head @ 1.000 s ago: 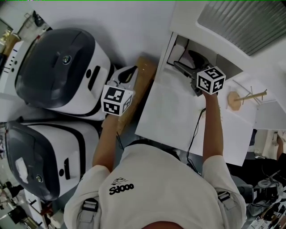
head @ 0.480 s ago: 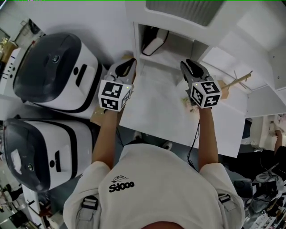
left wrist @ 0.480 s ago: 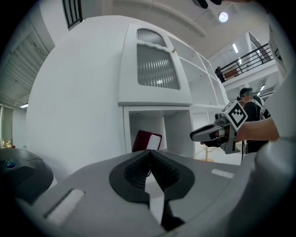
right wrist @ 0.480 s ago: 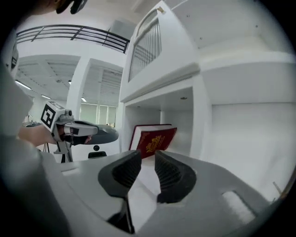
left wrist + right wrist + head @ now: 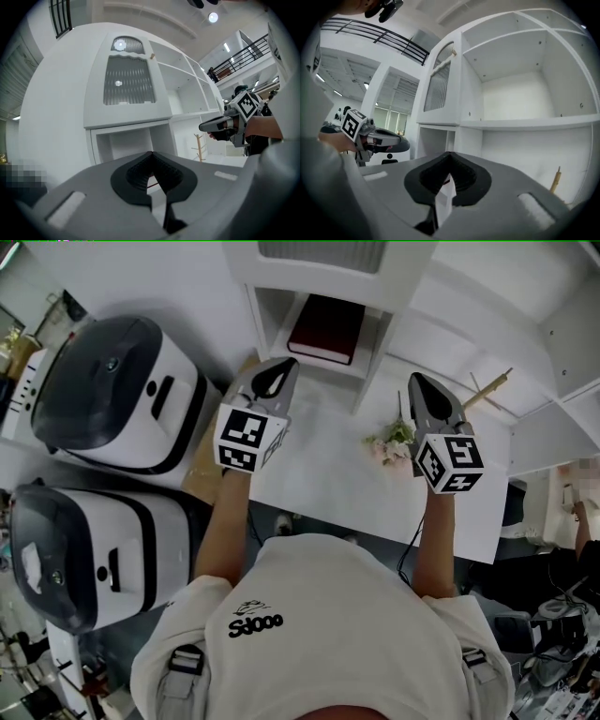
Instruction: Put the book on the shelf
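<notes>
White tabletop [image 5: 319, 474] fronts a white shelf unit [image 5: 375, 329]. Left gripper [image 5: 279, 371]: jaws pressed together, empty. Right gripper [image 5: 419, 385]: jaws just closed, together on nothing. Small pink flower bunch [image 5: 389, 442] sits just beside right gripper. Dark red hardcover book [image 5: 324, 329] lies flat in the shelf unit's low cubby.

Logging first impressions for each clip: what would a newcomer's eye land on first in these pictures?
The dark red book stands out, lying in a low compartment of the white shelf. At the left sit two bulky white-and-dark machines, one below the other. The left gripper and right gripper hover shut and empty in front of the shelf, the right's jaws having just closed.
</notes>
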`<state>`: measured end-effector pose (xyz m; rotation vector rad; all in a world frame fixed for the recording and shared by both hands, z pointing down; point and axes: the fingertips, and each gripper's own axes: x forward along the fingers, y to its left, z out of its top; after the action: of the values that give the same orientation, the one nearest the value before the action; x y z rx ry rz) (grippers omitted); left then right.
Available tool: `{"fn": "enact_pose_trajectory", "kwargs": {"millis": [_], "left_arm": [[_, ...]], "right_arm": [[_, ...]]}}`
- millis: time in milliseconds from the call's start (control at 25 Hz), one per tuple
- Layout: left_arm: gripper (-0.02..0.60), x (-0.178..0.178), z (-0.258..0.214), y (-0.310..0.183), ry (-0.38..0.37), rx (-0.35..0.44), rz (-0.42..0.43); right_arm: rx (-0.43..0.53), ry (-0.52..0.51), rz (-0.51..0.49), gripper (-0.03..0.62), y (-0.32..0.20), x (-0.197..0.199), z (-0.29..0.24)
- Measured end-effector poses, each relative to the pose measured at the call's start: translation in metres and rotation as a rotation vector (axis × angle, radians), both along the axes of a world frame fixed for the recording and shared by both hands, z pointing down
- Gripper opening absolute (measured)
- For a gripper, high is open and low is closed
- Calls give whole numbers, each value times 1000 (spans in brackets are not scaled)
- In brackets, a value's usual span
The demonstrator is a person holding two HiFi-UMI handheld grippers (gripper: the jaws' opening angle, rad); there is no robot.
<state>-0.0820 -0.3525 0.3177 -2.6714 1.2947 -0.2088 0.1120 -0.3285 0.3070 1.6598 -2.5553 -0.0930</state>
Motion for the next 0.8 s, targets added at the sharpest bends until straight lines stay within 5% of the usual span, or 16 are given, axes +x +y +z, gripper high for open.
{"fn": "enact_pose_trajectory", "kwargs": {"millis": [320,800], "left_arm": [[17,32,-37,23,-49,127,65],[17,33,-35,18,-57,120,85]], "right_arm": [[73,76,22,0,29,9,-26],[72,85,35,0,29,5,-26]]}}
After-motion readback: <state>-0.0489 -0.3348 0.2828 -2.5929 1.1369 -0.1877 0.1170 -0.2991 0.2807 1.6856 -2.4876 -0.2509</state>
